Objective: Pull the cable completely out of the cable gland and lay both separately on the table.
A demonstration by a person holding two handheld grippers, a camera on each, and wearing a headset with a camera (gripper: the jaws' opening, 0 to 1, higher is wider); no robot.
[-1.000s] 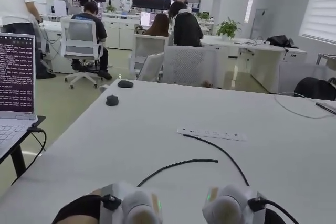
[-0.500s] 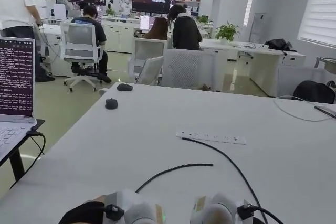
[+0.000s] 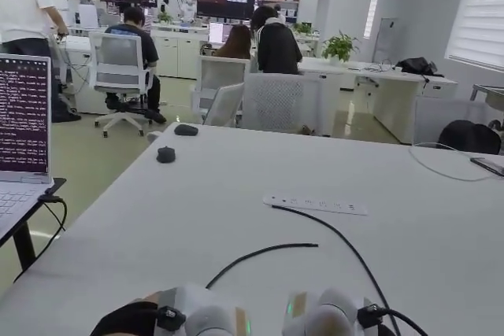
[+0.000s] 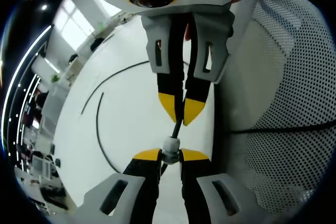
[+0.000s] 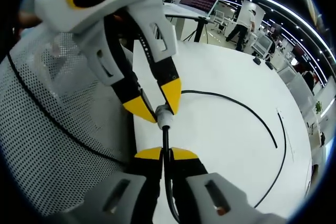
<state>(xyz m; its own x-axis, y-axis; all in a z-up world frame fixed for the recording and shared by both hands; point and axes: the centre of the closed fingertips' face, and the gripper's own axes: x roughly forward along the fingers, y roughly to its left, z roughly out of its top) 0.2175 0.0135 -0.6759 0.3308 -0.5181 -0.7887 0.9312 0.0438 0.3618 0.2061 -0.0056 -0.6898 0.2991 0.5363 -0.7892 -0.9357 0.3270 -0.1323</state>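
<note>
The cable gland [image 4: 170, 148], small and white, sits pinched between the yellow tips of our left gripper [image 4: 171, 155], just above the white counter [image 4: 131, 129]. We see the black cable [image 4: 178, 128] leave the gland and run straight into our right gripper [image 4: 181, 116], whose jaws are closed on it just beside the gland. The two grippers meet tip to tip, and the cable is not yet out of the gland.
</note>
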